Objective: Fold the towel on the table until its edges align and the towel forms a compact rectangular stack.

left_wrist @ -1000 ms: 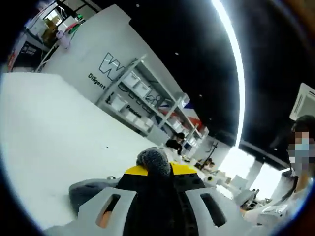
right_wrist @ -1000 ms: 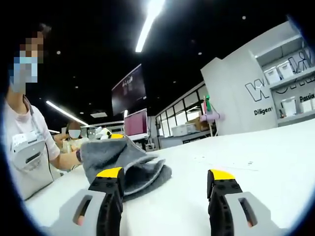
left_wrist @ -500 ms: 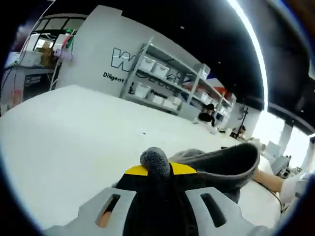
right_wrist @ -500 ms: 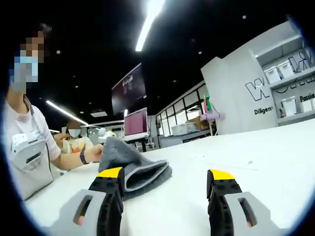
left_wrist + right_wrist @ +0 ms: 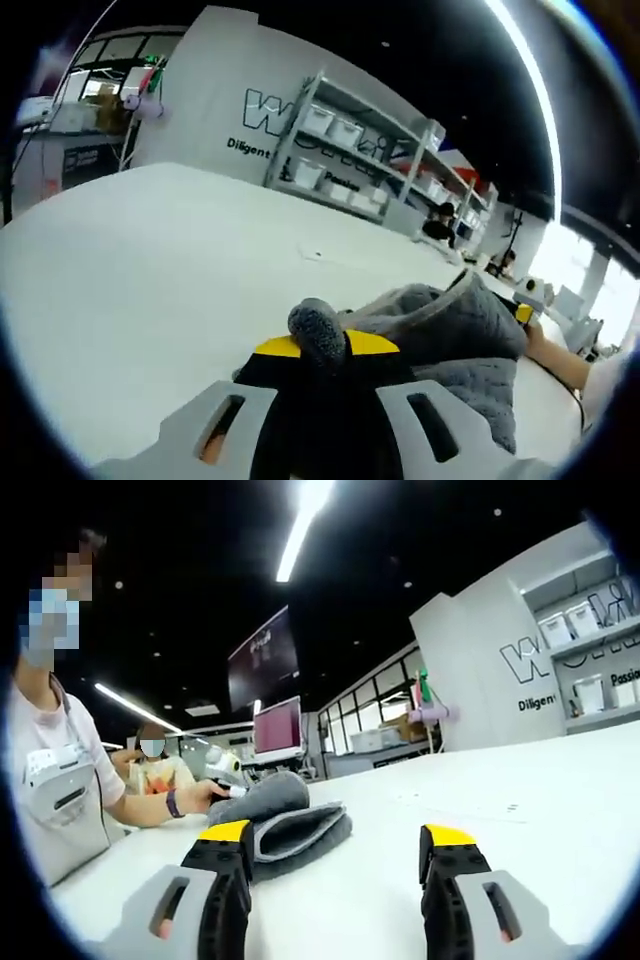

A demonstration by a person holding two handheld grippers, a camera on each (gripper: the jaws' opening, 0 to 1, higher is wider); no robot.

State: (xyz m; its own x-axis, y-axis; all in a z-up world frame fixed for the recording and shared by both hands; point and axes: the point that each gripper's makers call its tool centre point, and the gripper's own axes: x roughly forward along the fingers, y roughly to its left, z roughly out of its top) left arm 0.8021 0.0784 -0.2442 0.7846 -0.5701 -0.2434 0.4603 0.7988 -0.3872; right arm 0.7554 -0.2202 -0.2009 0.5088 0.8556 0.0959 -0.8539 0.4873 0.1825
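In the left gripper view we see the left tongs (image 5: 318,345) closed, pinching a grey nub of the towel (image 5: 455,335) between their yellow-tipped jaws. The rest of the towel lies folded over just to the right of the tongs, resting on the white surface (image 5: 150,260). At its far end a small yellow tip and a hand (image 5: 550,355) touch the fabric; this may be the other gripper, though the edge of the view is too warped for us to be sure.

In the right gripper view the right tongs (image 5: 338,842) stand open, jaws well apart, with nothing between them, low over the surface (image 5: 520,810). The towel (image 5: 290,822) sits just beyond the left jaw as a layered grey bundle, a rounded fold on top of flatter layers. A person's hand (image 5: 205,795) reaches the towel's far side. Behind, we see a white wall with lettering (image 5: 545,670) and shelving with boxes (image 5: 350,150).
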